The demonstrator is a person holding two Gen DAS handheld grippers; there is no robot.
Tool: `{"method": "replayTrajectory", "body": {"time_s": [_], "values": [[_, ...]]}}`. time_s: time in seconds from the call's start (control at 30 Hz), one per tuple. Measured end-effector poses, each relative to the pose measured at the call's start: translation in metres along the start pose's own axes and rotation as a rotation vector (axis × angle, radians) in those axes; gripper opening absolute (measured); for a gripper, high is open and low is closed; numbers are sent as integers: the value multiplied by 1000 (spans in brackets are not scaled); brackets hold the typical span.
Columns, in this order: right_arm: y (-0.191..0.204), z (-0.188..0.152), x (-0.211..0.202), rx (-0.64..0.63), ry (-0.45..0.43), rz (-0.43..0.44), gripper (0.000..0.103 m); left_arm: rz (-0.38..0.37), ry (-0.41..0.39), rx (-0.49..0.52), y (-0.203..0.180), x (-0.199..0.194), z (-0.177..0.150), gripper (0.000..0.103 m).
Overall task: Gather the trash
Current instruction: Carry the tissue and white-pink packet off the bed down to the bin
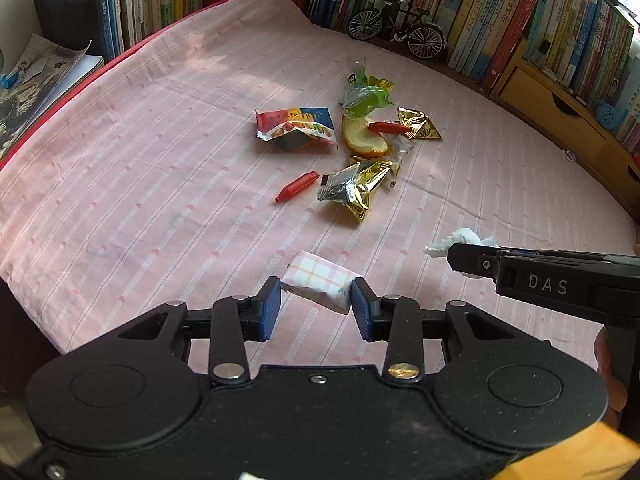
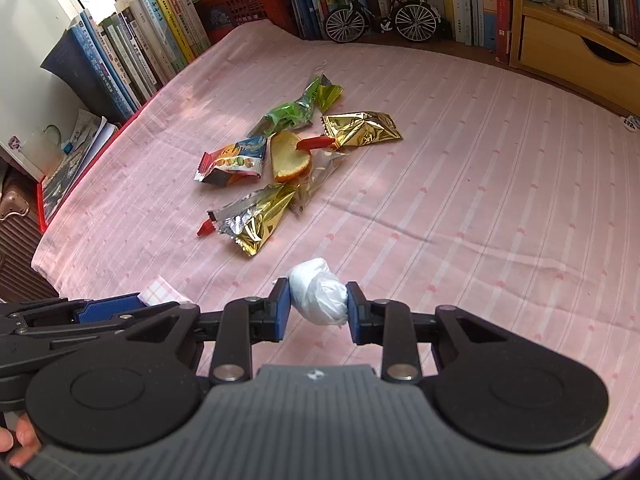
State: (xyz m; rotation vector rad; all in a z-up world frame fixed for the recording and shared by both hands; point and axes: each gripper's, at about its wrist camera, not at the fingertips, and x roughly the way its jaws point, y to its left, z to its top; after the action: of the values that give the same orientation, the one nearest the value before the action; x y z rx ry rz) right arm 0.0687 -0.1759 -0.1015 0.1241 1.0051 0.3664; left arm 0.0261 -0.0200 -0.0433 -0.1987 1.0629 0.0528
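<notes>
My left gripper is shut on a small checked tissue pack, held just above the pink cloth. My right gripper is shut on a crumpled white tissue ball. The same tissue ball pokes out past the right gripper's fingers in the left wrist view. Further out lies a heap of trash: a red-and-blue snack wrapper, a gold foil wrapper, a green wrapper, a slice of bread and two red caps.
A pink striped cloth covers the table. Rows of books line the back and left edges. A model bicycle stands at the back. A yellow drawer unit sits at the right.
</notes>
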Motion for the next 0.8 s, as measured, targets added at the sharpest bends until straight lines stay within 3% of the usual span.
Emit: {"method": "replayTrajectory", "body": {"time_s": [0.43, 0.8], "values": [[88, -86, -32, -46, 40, -11, 35, -2, -5, -47, 88, -70, -100, 36], [176, -161, -34, -113, 118, 32, 35, 16, 101, -132, 163, -93, -188, 36]]}}
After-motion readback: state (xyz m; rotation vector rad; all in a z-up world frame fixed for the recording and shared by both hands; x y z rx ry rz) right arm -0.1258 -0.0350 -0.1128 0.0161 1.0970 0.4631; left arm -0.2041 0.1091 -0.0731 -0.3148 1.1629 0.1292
